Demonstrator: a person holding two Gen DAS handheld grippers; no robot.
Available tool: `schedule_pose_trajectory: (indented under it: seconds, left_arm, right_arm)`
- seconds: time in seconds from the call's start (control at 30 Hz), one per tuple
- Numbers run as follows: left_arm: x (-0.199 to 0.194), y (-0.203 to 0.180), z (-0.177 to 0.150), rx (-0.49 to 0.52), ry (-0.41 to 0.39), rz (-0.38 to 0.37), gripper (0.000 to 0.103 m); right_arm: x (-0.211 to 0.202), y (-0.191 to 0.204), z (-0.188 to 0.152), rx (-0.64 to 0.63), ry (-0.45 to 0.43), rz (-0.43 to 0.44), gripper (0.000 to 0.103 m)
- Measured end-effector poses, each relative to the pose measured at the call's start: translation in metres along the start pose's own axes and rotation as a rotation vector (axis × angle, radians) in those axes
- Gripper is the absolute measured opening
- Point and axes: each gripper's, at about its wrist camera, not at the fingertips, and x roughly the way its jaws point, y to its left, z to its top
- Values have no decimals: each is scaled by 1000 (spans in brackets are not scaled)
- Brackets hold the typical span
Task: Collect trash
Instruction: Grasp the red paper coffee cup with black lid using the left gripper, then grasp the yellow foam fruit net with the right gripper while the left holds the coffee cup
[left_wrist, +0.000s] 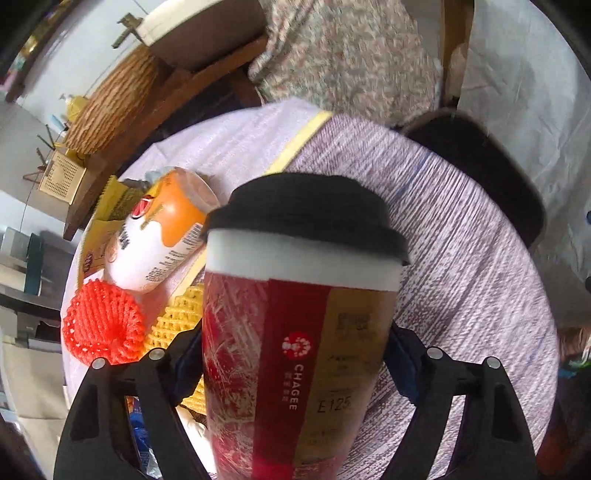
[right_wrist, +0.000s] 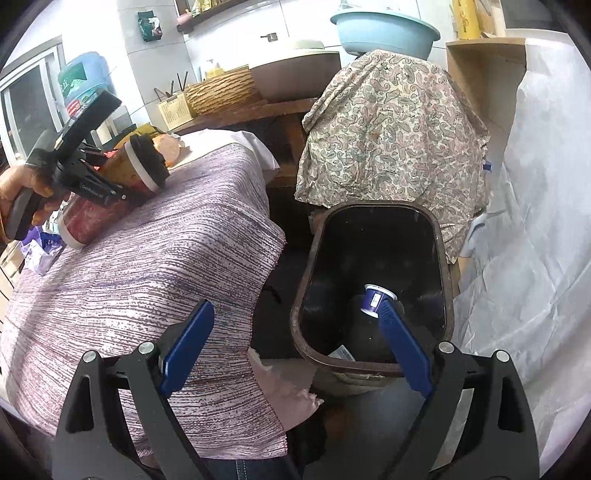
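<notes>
resting between left tool (left_wrist: 295, 354) fingers: cup (left_wrist: 295, 332)

Left gripper (left_wrist: 295, 354) clamped shut around its load; right gripper (right_wrist: 295, 343) spread wide, empty

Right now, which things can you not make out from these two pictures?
- Bottom of the red cup: cut off by the lower edge in the left wrist view; the left tool and hand cover its middle in the right wrist view.
- Trash bin: its dark inside hides most contents; only a small blue cup shows clearly.
- Table clutter behind the red cup: blurred, partly hidden.
</notes>
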Motion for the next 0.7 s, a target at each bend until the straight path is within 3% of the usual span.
schedule_pose_trajectory:
  seconds: [0.27,0.43,0.7]
  left_arm:
    - [-56,23,-39,-179,-217,20,79]
    - [-86,28,-83,-290,-345,100,79]
    - [-110,41,-130,-494,-468,82,79]
  right_arm:
    - [-3,20,17,-49,-14,58,89]
    - [-3,52,32,-128,-25,129,89]
    - [-5,112,64,-260,-68,226,89]
